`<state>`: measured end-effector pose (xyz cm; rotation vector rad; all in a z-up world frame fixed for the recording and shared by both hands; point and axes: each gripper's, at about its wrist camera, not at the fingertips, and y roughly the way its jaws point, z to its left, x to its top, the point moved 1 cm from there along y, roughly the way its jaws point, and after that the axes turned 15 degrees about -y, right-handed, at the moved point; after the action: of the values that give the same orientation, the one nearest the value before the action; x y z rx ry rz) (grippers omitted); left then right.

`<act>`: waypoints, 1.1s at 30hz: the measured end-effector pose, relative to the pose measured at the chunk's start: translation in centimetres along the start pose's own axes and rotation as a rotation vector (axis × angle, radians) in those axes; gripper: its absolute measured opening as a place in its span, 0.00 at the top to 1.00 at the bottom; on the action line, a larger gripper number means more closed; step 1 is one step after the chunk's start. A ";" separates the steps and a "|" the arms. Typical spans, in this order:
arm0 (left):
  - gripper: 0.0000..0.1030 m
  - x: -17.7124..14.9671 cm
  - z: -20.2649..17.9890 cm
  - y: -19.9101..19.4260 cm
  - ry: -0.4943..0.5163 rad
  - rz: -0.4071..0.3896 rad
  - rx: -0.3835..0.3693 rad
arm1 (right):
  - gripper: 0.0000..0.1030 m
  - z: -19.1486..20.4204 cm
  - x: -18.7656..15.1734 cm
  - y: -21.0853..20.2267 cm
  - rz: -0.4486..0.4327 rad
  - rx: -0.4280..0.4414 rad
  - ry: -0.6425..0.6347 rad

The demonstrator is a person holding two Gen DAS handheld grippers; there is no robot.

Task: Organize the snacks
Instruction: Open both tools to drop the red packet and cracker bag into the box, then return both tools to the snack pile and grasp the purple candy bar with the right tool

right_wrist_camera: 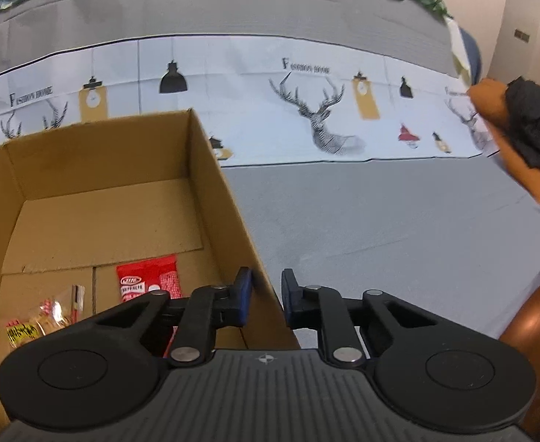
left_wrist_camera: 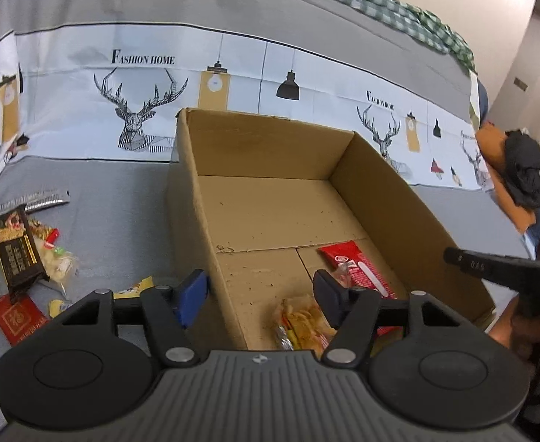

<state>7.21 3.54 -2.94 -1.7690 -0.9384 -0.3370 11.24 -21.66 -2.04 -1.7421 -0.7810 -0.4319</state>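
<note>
Just ahead of left gripper (left_wrist_camera: 258,294), spread wide and empty: two packets in cardboard box (left_wrist_camera: 270,147), clear snack bag (left_wrist_camera: 303,322) and red wrapper (left_wrist_camera: 358,269), both partly hidden behind its right finger. To its left, loose snack pile (left_wrist_camera: 23,254), seen only here, count unclear. Right gripper (right_wrist_camera: 266,298), parted and empty, straddling the box's right wall.

Grey bed (left_wrist_camera: 122,202) carries open cardboard box (left_wrist_camera: 270,147); loose snack packets (left_wrist_camera: 19,254) left of box; printed cover (right_wrist_camera: 306,92) behind.
</note>
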 end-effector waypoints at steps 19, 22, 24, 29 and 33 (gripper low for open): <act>0.61 0.4 1.5 -4.6 -0.002 -0.051 -0.214 | 0.53 3.1 1.5 -5.6 -0.260 0.153 -0.021; 0.78 0.7 2.9 -5.9 -0.016 -0.042 -0.250 | 0.55 4.5 1.8 -6.6 -0.293 0.183 -0.028; 0.84 1.3 4.4 -6.8 -0.062 -0.030 -0.278 | 0.65 5.8 2.1 -7.3 -0.315 0.213 -0.030; 0.84 5.1 10.5 -8.4 -0.261 -0.002 -0.326 | 0.74 8.8 2.8 -9.0 -0.373 0.341 -0.035; 0.84 7.6 15.3 -8.7 -0.366 -0.038 -0.268 | 0.74 12.0 3.0 -10.2 -0.404 0.475 -0.073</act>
<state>2.68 21.67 1.38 -2.1052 -1.2310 -0.1697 5.12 -7.82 3.33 -1.1624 -1.1891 -0.4109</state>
